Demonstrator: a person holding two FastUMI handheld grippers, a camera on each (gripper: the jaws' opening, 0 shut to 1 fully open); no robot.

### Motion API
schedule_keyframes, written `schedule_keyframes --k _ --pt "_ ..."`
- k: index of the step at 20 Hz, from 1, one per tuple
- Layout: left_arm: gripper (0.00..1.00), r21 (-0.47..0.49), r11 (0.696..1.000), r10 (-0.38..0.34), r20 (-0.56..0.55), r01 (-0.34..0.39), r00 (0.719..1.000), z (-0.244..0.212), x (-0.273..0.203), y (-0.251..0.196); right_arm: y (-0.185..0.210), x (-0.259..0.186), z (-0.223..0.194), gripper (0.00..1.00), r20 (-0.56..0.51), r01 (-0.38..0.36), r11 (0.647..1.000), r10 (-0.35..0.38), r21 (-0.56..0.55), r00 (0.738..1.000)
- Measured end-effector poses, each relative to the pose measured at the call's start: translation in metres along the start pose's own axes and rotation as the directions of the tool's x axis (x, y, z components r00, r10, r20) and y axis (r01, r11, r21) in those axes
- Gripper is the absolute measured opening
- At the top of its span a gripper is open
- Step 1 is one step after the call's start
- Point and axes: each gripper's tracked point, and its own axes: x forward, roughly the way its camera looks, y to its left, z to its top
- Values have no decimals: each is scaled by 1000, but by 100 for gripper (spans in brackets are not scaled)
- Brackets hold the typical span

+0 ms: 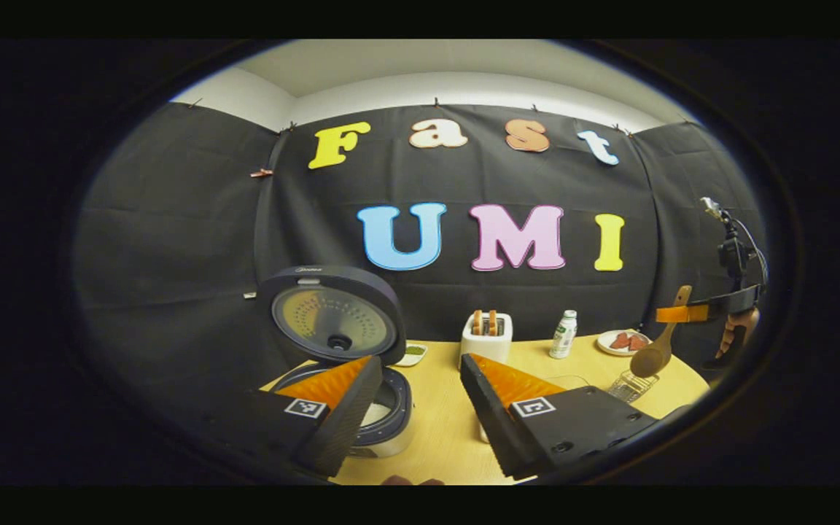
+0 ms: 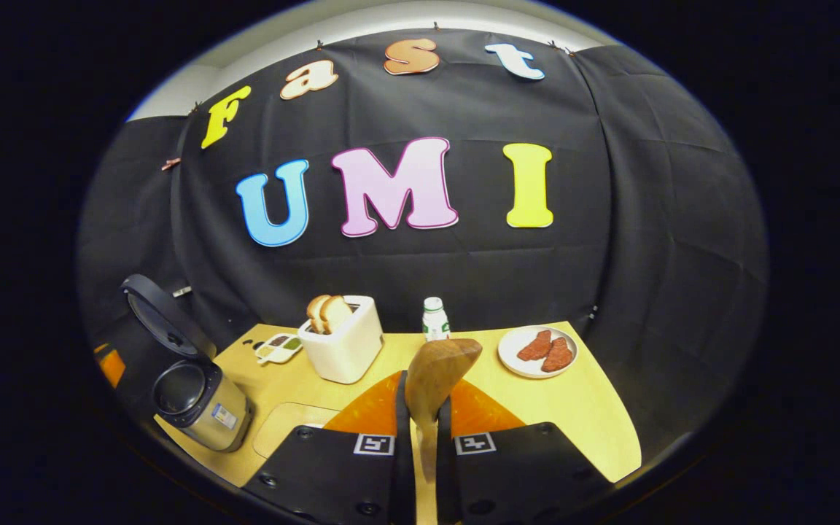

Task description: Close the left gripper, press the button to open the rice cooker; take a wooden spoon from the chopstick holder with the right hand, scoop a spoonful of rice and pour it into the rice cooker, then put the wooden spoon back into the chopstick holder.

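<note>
The rice cooker (image 1: 383, 419) stands at the table's left with its round lid (image 1: 332, 321) raised; something white shows inside the pot. My left gripper (image 1: 420, 397) hangs open just over and to the right of the pot, nothing between its fingers. Far to the right, my right gripper (image 1: 690, 313) holds the wooden spoon (image 1: 653, 354) by its handle, bowl end down, above the wire chopstick holder (image 1: 631, 385). In the right gripper view my right gripper (image 2: 424, 419) is shut on the wooden spoon (image 2: 438, 375), whose bowl points forward. The rice cooker (image 2: 194, 397) sits far left there.
A white toaster (image 2: 343, 343) with bread slices, a small bottle (image 2: 434, 319) and a plate (image 2: 515, 359) of reddish pieces line the back of the yellow table (image 2: 588, 408). A small sectioned dish (image 2: 279, 347) lies beside the toaster. A faint clear outline (image 2: 281, 430) lies near the cooker.
</note>
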Motion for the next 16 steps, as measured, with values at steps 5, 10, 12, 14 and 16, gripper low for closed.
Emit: schedule_keyframes --k 5,10,12,14,16 --pt "77 17 1000 18 12 -18 1000 4 -2 -1 -36 14 -16 15 -38 57 998 -56 15 998" --pt "77 18 999 30 11 -31 999 4 -5 -1 -44 29 -38 15 -79 70 997 -68 21 995" --pt "78 19 1000 13 7 -14 1000 4 -5 -5 -44 36 -47 15 -99 72 997 -70 11 993" --pt "78 20 1000 15 6 -16 1000 3 -7 -5 -44 34 -56 15 -112 69 998 -69 -3 991" --pt "77 30 999 22 10 -22 1000 5 -8 -5 -41 33 -64 15 -138 68 998 -67 1 988"
